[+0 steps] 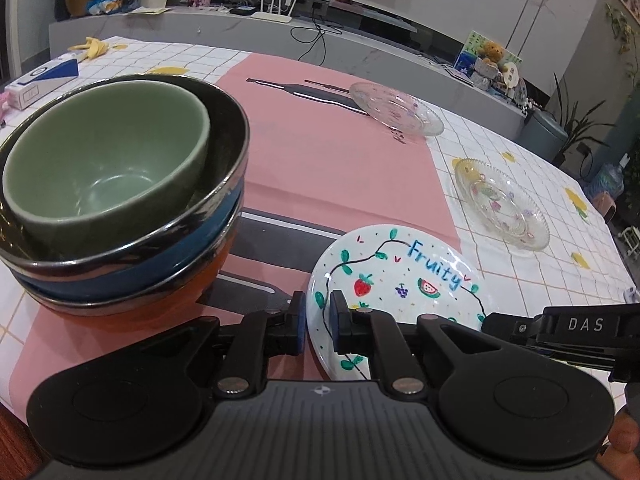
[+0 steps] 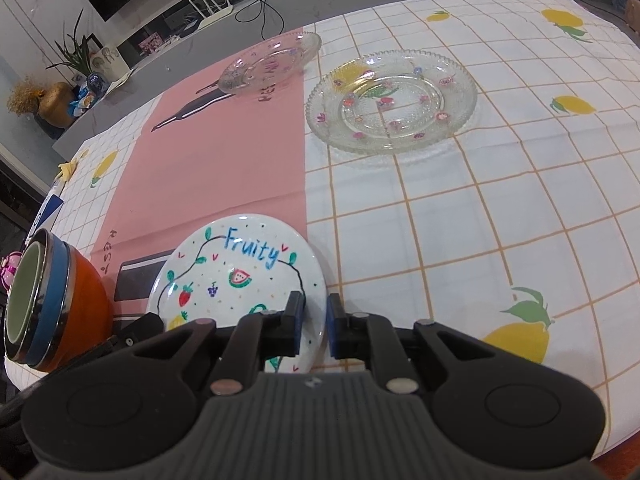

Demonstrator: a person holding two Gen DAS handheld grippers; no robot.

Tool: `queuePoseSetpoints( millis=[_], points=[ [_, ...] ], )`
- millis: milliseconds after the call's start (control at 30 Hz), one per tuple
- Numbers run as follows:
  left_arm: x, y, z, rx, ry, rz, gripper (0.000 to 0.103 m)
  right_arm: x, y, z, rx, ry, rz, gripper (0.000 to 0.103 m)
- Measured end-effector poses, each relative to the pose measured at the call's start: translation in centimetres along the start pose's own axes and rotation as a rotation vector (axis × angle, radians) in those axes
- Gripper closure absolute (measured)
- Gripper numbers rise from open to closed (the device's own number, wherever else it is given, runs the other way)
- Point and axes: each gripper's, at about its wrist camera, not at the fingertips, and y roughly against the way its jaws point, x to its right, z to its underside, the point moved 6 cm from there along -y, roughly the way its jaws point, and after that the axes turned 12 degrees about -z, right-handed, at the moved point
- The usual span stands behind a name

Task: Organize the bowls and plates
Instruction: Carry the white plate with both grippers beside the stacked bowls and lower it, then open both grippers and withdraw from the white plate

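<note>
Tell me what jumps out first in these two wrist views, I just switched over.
The white "Fruity" plate lies near the table edge, with both tongs pinching its rim: left tongs, right tongs. To its left stands the stack of nested bowls, green one on top. Two glass plates lie farther out, the nearer glass plate and the far glass plate.

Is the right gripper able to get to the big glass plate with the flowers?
Probably not right away: the right gripper is clamped on the Fruity plate. Otherwise only bare tablecloth lies before the glass plate.
</note>
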Motion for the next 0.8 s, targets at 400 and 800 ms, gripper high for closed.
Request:
queuePoseSetpoints(
  millis=[400, 800],
  points=[
    [0.1, 2.4, -1.3, 0.055, 0.030, 0.001, 0.066, -0.8, 1.4, 0.3, 0.055, 0.061, 0.014, 0.058],
    [3.5, 5.7, -3.8, 0.213, -0.039, 0.050, 0.065, -2.1, 5.4, -1.1, 0.221, 0.147, 0.085, 0.045]
  ],
)
